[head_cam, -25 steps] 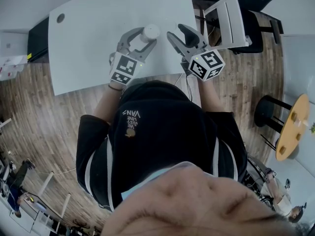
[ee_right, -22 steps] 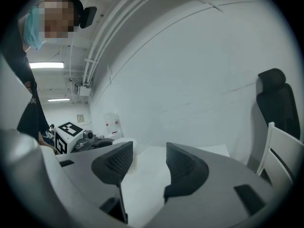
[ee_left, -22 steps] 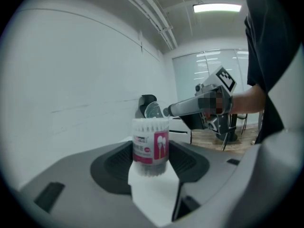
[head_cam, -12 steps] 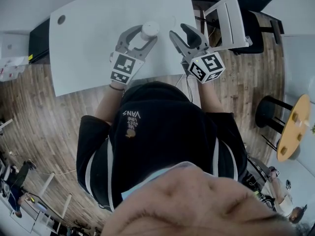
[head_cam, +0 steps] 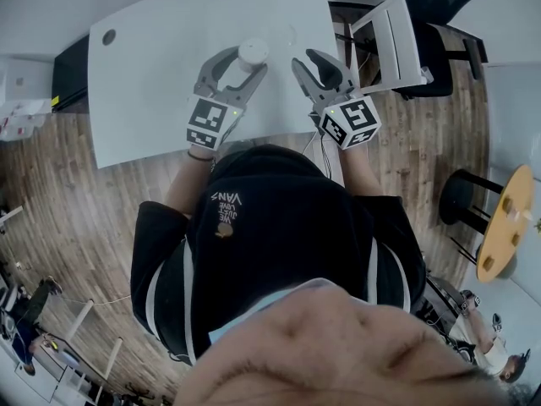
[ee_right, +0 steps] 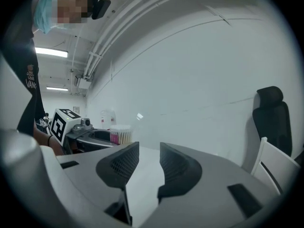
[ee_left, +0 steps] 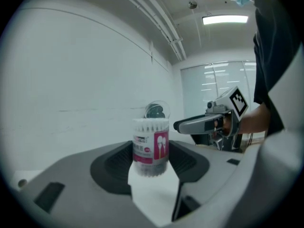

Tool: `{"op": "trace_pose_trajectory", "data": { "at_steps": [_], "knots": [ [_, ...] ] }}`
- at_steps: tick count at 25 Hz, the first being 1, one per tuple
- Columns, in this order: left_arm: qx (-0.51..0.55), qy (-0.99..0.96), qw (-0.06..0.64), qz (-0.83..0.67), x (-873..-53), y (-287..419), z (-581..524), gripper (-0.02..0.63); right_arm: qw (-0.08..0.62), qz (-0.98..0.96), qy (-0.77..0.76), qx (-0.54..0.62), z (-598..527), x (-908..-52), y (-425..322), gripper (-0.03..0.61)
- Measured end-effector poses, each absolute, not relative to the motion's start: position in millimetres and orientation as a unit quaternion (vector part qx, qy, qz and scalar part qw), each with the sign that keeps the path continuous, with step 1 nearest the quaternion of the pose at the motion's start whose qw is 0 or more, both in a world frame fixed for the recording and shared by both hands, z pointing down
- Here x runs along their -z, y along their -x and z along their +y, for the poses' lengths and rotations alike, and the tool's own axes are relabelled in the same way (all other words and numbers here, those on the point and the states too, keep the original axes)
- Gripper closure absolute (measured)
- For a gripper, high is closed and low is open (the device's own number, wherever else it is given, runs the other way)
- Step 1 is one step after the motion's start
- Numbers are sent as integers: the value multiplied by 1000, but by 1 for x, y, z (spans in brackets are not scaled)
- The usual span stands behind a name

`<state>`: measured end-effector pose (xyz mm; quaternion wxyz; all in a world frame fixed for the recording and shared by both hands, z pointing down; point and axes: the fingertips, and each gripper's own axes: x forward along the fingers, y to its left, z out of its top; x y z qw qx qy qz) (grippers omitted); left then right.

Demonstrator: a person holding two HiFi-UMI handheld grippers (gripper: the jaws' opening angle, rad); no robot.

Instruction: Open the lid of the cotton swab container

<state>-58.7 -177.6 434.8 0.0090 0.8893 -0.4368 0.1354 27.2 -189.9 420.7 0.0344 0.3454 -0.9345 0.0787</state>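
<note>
The cotton swab container [head_cam: 252,52] stands on the white table [head_cam: 152,66], a clear tub with a pink label [ee_left: 151,145] and white swab tips showing at its uncovered top. My left gripper [head_cam: 245,64] is shut on it, both pads [ee_left: 118,159] against its sides. A clear round lid [ee_left: 156,110] shows just behind the tub, apparently lying on the table [ee_right: 139,116]. My right gripper [head_cam: 311,64] hovers to the right of the tub, apart from it. Its jaws [ee_right: 148,158] are closing with nothing between them.
A white chair [head_cam: 397,36] stands at the table's right end, with a dark office chair [ee_right: 270,113] beyond it. A black stool [head_cam: 461,189] and a round wooden table [head_cam: 503,218] stand on the floor at right. The table's front edge is near the person's body.
The right gripper's jaws have narrowed, and it has shifted slightly. The left gripper keeps hold of the container in nearly the same spot.
</note>
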Motion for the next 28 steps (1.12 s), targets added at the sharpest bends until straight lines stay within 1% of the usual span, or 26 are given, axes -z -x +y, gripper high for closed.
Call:
{"op": "trace_pose_trajectory", "data": {
  "at_steps": [6,28],
  "knots": [
    [-117,-886,14,-449,-424,68,-174,371,42,-935,-345,-70,-185,-422,-22,475],
    [-97,-878,18,-469,-415,79,-146,371,51,-940,-332,-58,-160,-422,-8,560]
  ]
}}
